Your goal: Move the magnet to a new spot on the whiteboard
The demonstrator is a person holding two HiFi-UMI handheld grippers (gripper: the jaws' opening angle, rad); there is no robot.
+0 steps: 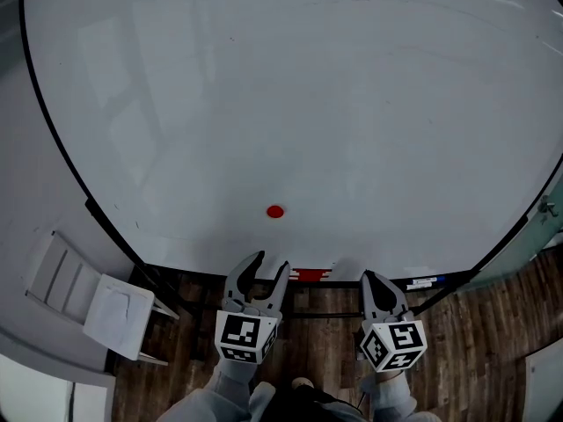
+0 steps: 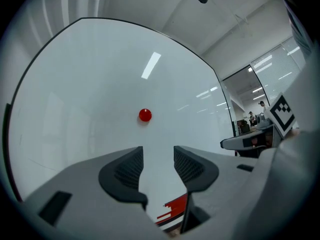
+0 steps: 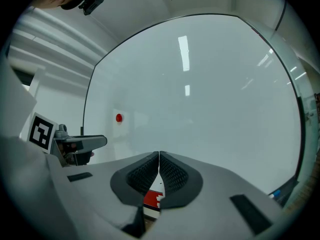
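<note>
Facing magnet [image 1: 275, 211] | left gripper [image 1: 271, 262] jaws apart, empty; its view alone shows people [image 2: 261, 106] | right gripper [image 1: 369, 278] jaws closed

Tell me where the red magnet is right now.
In the head view the red magnet sits low on the whiteboard, near its bottom edge, just above the open left claw and not touching it.

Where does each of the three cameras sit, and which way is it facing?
Head view: on the head, looking down at the white whiteboard; both grippers show.
Left gripper view: on the left gripper, open jaws towards the small round red magnet.
Right gripper view: on the right gripper, shut jaws facing the whiteboard.
All share the magnet.
</note>
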